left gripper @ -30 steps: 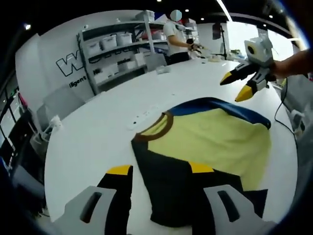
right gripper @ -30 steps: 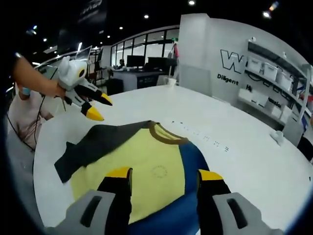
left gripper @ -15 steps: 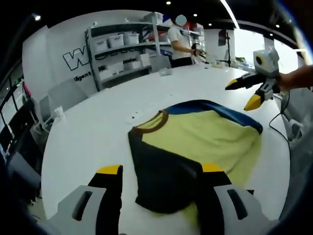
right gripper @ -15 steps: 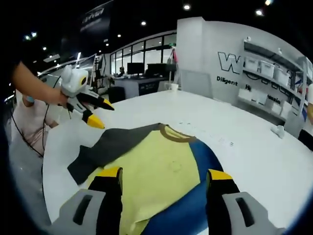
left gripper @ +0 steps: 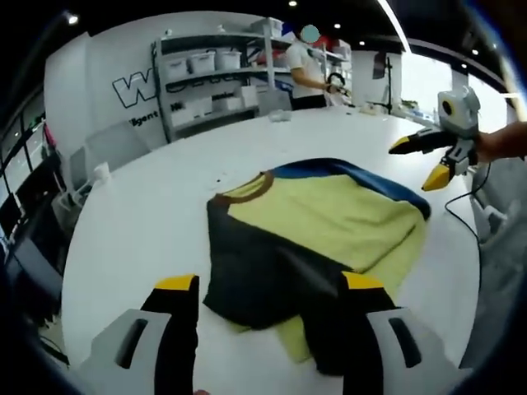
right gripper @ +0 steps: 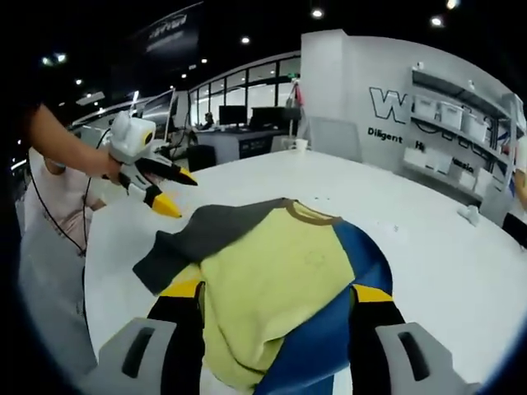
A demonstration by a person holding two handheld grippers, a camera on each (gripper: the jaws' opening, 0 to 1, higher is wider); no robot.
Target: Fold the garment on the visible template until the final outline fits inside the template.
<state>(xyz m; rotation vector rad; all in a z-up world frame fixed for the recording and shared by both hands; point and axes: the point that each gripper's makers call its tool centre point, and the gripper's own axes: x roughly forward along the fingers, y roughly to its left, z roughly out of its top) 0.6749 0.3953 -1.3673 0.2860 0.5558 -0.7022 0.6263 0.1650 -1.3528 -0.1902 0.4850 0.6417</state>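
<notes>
While both tools hover above the work area, the garment [left gripper: 321,239] lies flat on the white desk [left gripper: 148,222], partly folded. Left gripper view: the left tool [left gripper: 270,284] holds its jaws spread over the near dark sleeve edge, gripping nothing. The dark sleeve is folded inward across the yellow body; the brown collar faces the far shelving [left gripper: 214,78], and the blue sleeve forms the far edge. Bare desk surface surrounds the garment on the left and far sides. The right tool [left gripper: 420,160], held by a hand at the right, hovers above the desk just beyond the blue edge, jaws spread.

Right gripper view: the right tool [right gripper: 276,292] has its jaws spread over the near yellow and blue hem. The left tool [right gripper: 173,191] hangs above the dark sleeve's outer edge. Open desk extends to the right.
</notes>
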